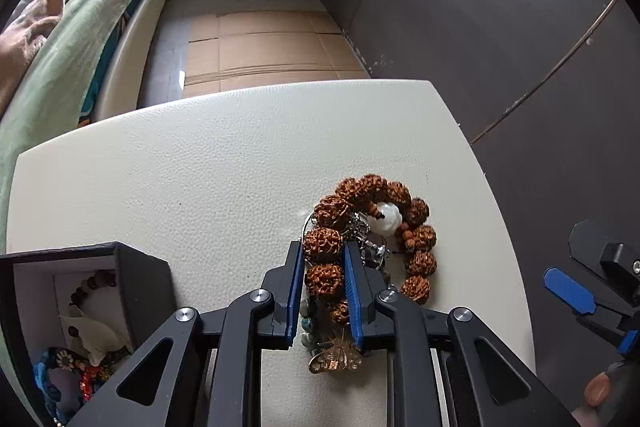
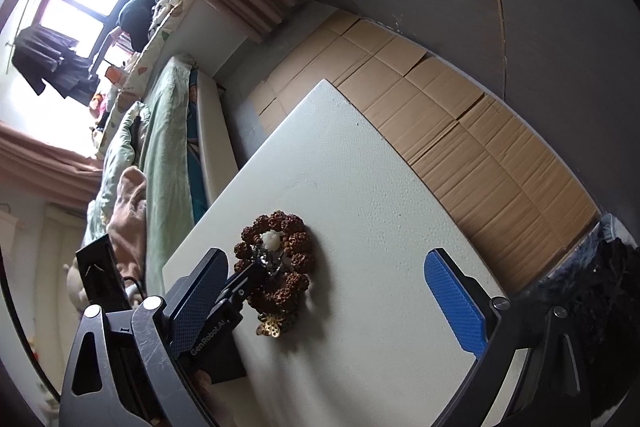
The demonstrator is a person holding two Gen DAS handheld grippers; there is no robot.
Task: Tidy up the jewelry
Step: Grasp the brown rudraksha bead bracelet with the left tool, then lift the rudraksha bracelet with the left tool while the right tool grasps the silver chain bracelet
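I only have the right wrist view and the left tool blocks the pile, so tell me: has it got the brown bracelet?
Observer: Yes. The left tool has its blue pads against the brown bracelet, one on each side of its beads.
Operator: What's in the box?
Observer: The black box is open, and a dark beaded bracelet lies inside.
Operator: Anything else in it?
Observer: A red piece sits nearer the camera.
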